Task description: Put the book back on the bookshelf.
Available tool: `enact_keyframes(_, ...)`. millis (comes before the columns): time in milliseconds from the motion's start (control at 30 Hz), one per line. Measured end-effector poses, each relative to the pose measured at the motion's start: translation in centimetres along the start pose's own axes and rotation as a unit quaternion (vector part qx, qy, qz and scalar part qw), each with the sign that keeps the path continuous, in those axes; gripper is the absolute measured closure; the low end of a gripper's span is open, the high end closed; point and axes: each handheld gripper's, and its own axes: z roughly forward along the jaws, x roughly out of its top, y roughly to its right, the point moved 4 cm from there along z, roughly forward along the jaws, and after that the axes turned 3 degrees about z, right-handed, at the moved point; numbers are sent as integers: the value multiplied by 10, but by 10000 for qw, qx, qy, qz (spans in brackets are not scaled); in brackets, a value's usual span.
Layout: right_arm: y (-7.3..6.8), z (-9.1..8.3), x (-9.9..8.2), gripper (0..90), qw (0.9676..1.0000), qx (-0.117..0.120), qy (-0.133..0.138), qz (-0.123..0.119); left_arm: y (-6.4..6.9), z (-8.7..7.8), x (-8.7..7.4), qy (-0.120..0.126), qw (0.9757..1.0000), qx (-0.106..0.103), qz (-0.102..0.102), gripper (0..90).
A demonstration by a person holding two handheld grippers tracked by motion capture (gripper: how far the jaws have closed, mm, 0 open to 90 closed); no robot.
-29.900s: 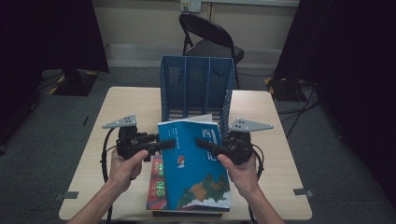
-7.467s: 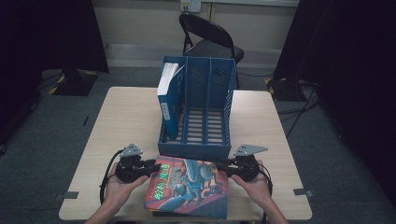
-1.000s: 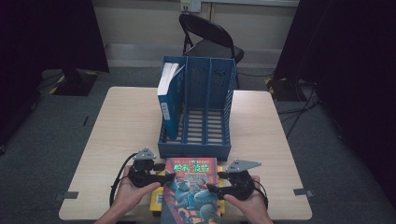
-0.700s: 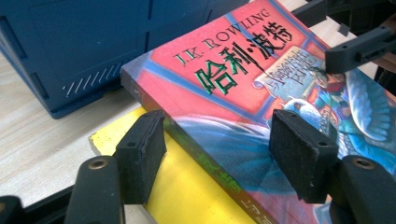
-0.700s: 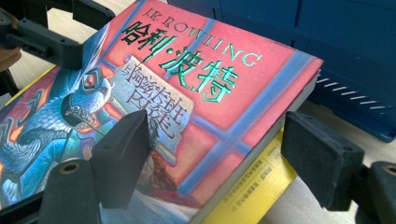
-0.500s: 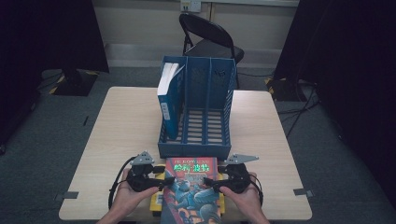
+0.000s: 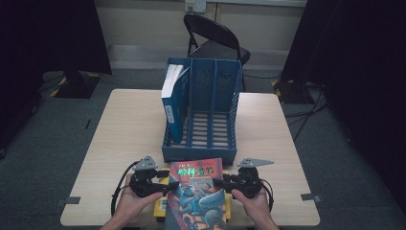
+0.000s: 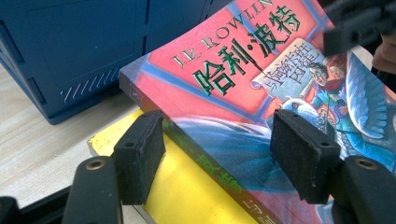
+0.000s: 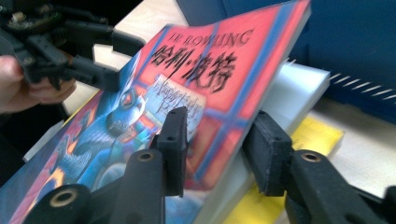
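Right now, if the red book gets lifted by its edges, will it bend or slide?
The red book looks a thick paperback, so it probably flexes only slightly. Its glossy cover might slip, though the padded right hand-held gripper should hold. It lies on a yellow book, which could shift.

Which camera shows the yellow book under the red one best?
The left gripper view: the yellow book lies flat under the red book, its cover and corner plain. The right gripper view gives a blurred yellow corner; the high view, thin strips beside the red book.
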Motion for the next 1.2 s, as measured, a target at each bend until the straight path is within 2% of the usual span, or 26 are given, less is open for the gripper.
enact_keyframes(167,-3,3,-1,513,9997,-154,67,-202,0,0,0,12,10000,3,-6,347)
enact_keyframes(267,-1,8,4,464,9996,-87,95,-240,0,0,-1,37,10000,-11,-7,347)
enact_keyframes(367,0,16,11,467,9994,-50,36,-348,0,0,-1,39,10000,19,-17,345)
enact_keyframes(500,4,25,21,482,9997,56,-18,-253,0,1,-1,119,9999,57,-50,342)
enact_keyframes(600,5,34,26,536,9997,152,9,-178,0,3,-1,204,9997,114,-11,331)
enact_keyframes(733,10,36,27,602,9991,413,36,-60,-1,3,-2,244,9997,92,29,326)
enact_keyframes(833,7,36,24,641,9978,661,-70,30,-1,3,-2,258,9996,111,18,322)
enact_keyframes(967,5,36,24,661,9977,661,-126,26,-1,3,-3,298,9995,103,-12,323)
enact_keyframes(1033,3,34,25,744,9977,673,-94,-21,-1,2,-3,293,9995,78,-13,323)
enact_keyframes(1100,-1,30,29,793,9966,824,12,-1,-1,2,-3,310,9995,74,-55,325)
enact_keyframes(1200,-7,27,32,803,9976,674,11,-177,-1,2,-3,294,9995,56,-92,324)
